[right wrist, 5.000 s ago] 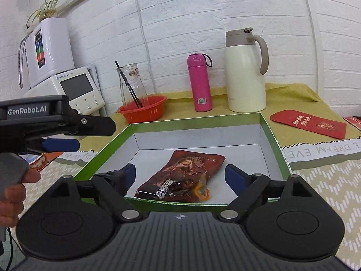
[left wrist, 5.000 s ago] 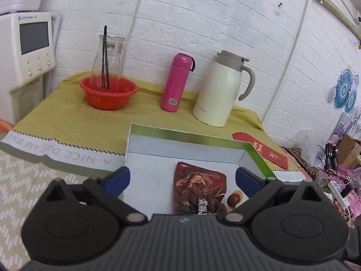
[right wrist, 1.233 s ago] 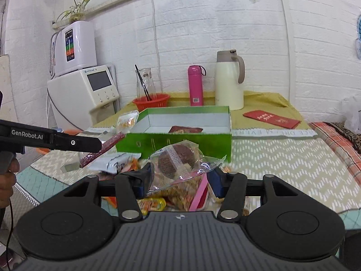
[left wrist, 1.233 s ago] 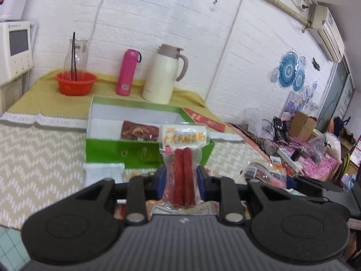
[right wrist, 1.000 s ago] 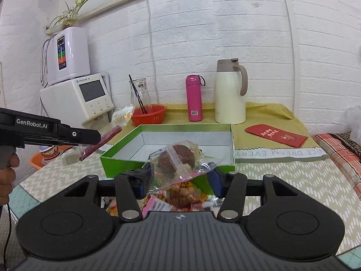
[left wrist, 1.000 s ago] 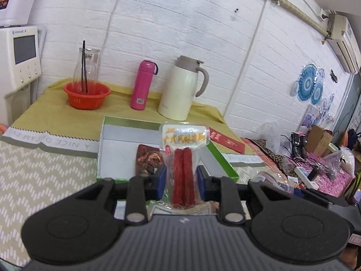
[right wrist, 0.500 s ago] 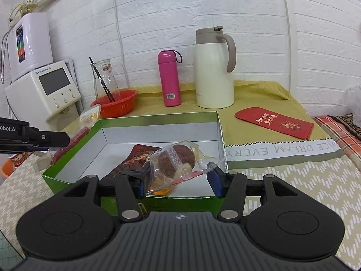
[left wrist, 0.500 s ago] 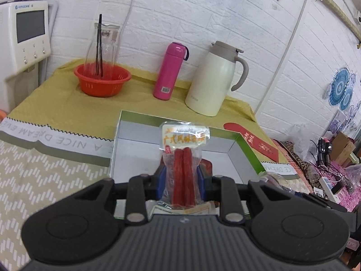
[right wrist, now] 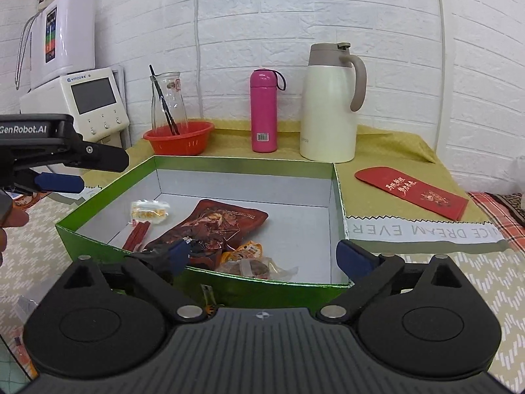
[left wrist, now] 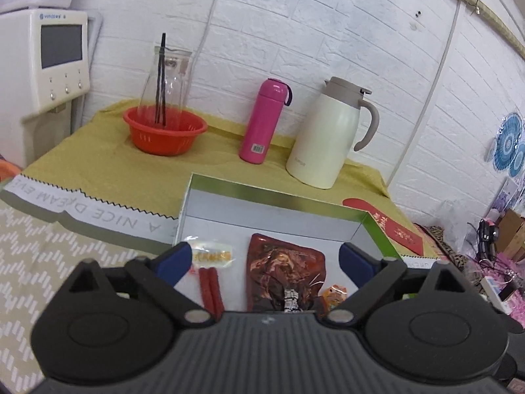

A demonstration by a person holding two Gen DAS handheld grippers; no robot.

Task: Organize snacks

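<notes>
Four snacks lie flat on the pale floor of the green open-topped cardboard box [right wrist: 338, 197]: a clear-wrapped pack of two red sausage sticks [left wrist: 210, 271], a glossy dark-red foil pouch [right wrist: 216, 225], a small orange sachet [right wrist: 244, 251] and a crinkled clear-wrapped brown cake [right wrist: 254, 267]. A drop-off step is judged complete. The left gripper [left wrist: 265, 261] and right gripper [right wrist: 262, 256] are spread wide and grasp nothing. Further loose packets would be fetched next.

We see pink flask [right wrist: 263, 111] between cream jug [right wrist: 329, 105] and red basket [right wrist: 178, 137] holding glass carafe [right wrist: 168, 100]; red envelope [right wrist: 412, 192] on yellow cloth [left wrist: 98, 161].
</notes>
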